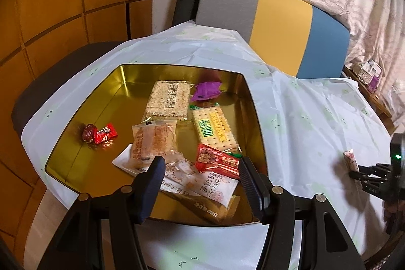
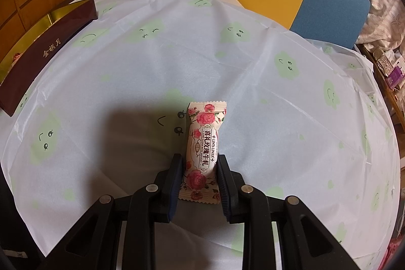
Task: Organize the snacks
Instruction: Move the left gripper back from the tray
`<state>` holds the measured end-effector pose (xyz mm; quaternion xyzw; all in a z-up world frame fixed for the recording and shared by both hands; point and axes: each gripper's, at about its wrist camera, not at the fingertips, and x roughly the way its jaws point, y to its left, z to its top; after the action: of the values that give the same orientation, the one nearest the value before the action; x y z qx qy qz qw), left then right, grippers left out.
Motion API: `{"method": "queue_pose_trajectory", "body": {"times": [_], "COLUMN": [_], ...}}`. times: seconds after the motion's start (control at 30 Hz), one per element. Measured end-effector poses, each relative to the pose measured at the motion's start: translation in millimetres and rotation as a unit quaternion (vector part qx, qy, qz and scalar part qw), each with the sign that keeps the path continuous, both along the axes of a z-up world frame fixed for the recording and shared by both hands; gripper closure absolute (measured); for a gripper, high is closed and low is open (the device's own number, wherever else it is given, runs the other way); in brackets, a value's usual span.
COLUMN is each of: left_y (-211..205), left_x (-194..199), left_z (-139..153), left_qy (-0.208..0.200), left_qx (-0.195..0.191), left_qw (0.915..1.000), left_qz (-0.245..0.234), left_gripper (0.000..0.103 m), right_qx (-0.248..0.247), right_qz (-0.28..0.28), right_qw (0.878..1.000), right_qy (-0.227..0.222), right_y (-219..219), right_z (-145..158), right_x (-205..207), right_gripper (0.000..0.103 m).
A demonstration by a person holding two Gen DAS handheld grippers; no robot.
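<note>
The right gripper is closed on a small pink rose-printed nougat packet, its pads clamping the long sides so the wrapper stands up off the round table's pale cloth printed with green clouds. It seems gripped mid-body so it can be carried without slipping. Towards the table's left edge sits the gold-lined rectangular tin, dark brown outside, which already holds the other snacks: a rice-crisp bar, a yellow cracker pack, a purple sweet, red candies and several more wrappers near its front wall. The left gripper hangs over that front wall with its jaws half apart and nothing between them, probably having let something go. The nougat looks like the last piece outside the tin.
</note>
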<state>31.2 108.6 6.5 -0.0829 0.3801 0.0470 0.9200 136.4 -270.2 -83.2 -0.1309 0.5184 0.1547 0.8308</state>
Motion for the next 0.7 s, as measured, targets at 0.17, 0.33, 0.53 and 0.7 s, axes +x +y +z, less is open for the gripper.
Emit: {"method": "queue_pose_trajectory", "body": {"times": [0.17,0.33,0.53,0.7], "left_y": [-16.0,-44.7,-97.8,-139.9], "left_x": [-8.6,-16.6,-26.8,-30.0], "left_z": [5.1,6.1,-10.0,-46.4], "left_qy": [-0.018,-0.029,-0.007,0.031], "left_qx": [-0.007,-0.038,-0.03,0.002], "left_qw": [0.9985,0.9882,0.9636,0.9469], "left_qz": [-0.05,-0.145,-0.266,-0.32], "left_gripper": [0.042,0.042,0.038,0.038], "right_qx": [-0.001,-0.001,-0.003,-0.001], "right_qz": [-0.006,-0.011,-0.014,-0.021], "right_qw": [1.0,1.0,1.0,1.0], "right_qy": [-0.001,-0.001,-0.006,-0.007], "right_y": [0.2,0.3,0.6,0.6], "right_z": [0.1,-0.1,-0.6,-0.5], "right_x": [-0.8,0.2,-0.9,-1.7], "right_gripper": [0.076,0.076,0.076,0.076]}}
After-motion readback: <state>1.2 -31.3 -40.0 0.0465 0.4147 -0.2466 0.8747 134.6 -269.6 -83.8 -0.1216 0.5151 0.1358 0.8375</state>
